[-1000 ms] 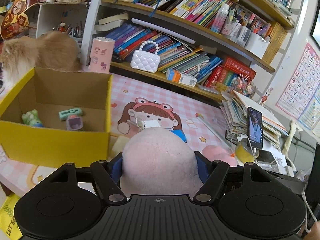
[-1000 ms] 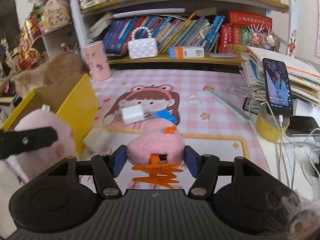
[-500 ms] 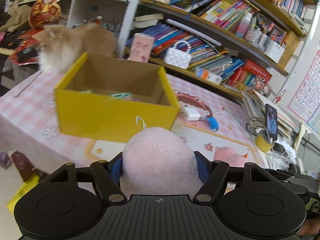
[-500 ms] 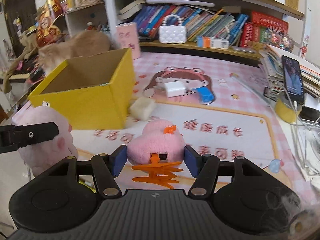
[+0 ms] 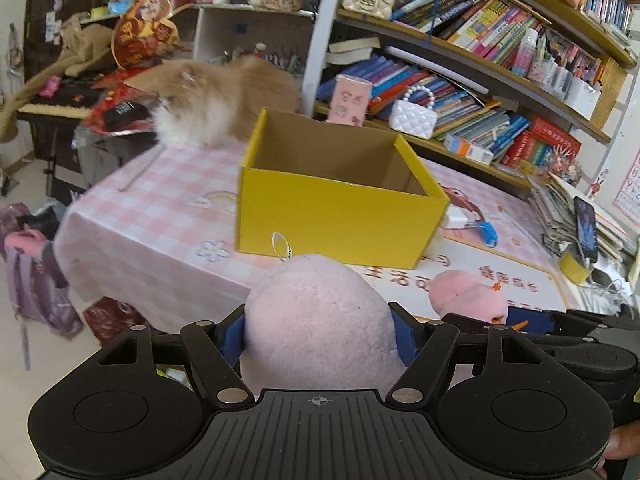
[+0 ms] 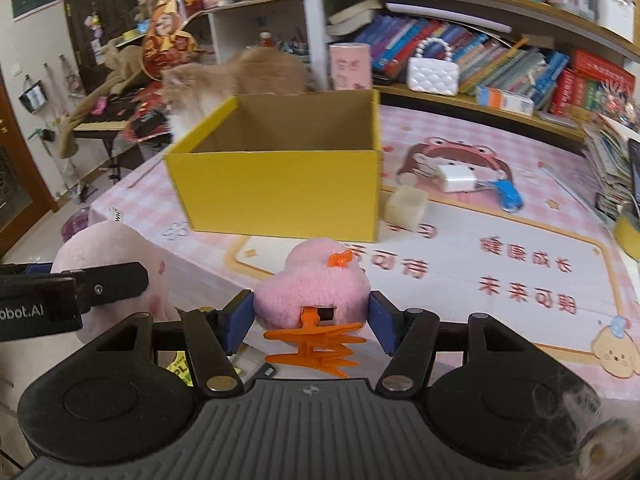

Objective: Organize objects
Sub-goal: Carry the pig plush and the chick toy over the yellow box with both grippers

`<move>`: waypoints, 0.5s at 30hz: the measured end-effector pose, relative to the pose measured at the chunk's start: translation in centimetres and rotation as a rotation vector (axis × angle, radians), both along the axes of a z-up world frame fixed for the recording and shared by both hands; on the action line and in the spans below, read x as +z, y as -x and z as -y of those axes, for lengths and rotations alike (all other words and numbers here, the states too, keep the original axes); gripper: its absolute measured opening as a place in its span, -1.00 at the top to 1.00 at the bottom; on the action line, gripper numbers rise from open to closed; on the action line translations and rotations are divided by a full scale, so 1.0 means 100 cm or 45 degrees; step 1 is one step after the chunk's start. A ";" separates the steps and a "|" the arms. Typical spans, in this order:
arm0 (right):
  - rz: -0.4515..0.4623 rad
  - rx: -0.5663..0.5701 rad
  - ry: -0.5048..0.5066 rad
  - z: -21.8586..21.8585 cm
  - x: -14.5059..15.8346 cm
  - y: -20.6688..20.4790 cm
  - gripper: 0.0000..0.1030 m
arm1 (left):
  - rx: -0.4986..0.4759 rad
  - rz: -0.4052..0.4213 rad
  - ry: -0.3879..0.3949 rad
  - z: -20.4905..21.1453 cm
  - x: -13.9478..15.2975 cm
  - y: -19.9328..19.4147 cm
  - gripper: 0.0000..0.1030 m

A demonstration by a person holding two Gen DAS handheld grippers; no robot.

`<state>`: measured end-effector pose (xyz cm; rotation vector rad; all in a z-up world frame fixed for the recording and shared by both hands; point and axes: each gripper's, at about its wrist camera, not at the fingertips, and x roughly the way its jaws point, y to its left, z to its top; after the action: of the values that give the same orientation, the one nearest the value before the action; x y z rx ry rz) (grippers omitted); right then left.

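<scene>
My left gripper (image 5: 320,332) is shut on a pale pink plush toy (image 5: 316,312) that bulges out between its blue pads. In the right wrist view that same plush toy (image 6: 116,252) shows at the left, off the table's near edge. My right gripper (image 6: 312,320) is shut on a small pink plush hair clip (image 6: 312,276) with orange plastic teeth and an orange bow; the clip (image 5: 464,292) also appears at the right of the left wrist view. Ahead of both stands an open yellow cardboard box (image 6: 280,184) on the pink checked table (image 6: 500,256). Its floor is hidden.
A fluffy orange cat (image 5: 224,96) stands on the table behind the box. Right of the box lie a pale cube (image 6: 406,204), a white charger (image 6: 456,178) and a blue object (image 6: 508,196). Bookshelves (image 5: 460,92) rise behind; a phone (image 5: 586,228) and paper stacks sit at the right edge.
Both grippers have pulled back from the table with their toys still held; the yellow box now looks smaller and farther, and the table's near edge and floor have come into view.
</scene>
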<state>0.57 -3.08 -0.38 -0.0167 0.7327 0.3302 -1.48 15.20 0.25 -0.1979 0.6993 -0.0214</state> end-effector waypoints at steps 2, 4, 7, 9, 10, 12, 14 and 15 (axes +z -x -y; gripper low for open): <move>0.007 0.016 -0.001 -0.010 0.001 0.002 -0.14 | 0.009 0.017 -0.017 -0.007 0.003 0.004 -0.39; 0.014 0.027 -0.001 -0.016 0.003 0.003 -0.14 | 0.016 0.032 -0.019 -0.012 0.006 0.005 -0.39; 0.026 0.037 0.001 -0.025 0.005 0.003 -0.14 | 0.027 0.047 -0.016 -0.021 0.008 0.007 -0.39; 0.030 0.041 0.003 -0.030 0.006 0.003 -0.14 | 0.029 0.056 -0.012 -0.024 0.009 0.007 -0.39; 0.033 0.043 0.005 -0.032 0.007 0.003 -0.14 | 0.028 0.064 -0.011 -0.026 0.009 0.007 -0.39; 0.045 0.041 0.007 -0.035 0.010 0.004 -0.14 | 0.024 0.080 -0.012 -0.029 0.011 0.008 -0.39; 0.055 0.030 0.005 -0.037 0.012 0.004 -0.14 | 0.016 0.093 -0.012 -0.032 0.012 0.007 -0.39; 0.057 0.023 0.002 -0.038 0.013 0.004 -0.14 | 0.014 0.098 -0.011 -0.033 0.013 0.007 -0.39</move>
<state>0.14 0.69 0.92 -0.0321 0.6886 0.3453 -2.13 18.53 1.57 -0.1913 0.6213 -0.0155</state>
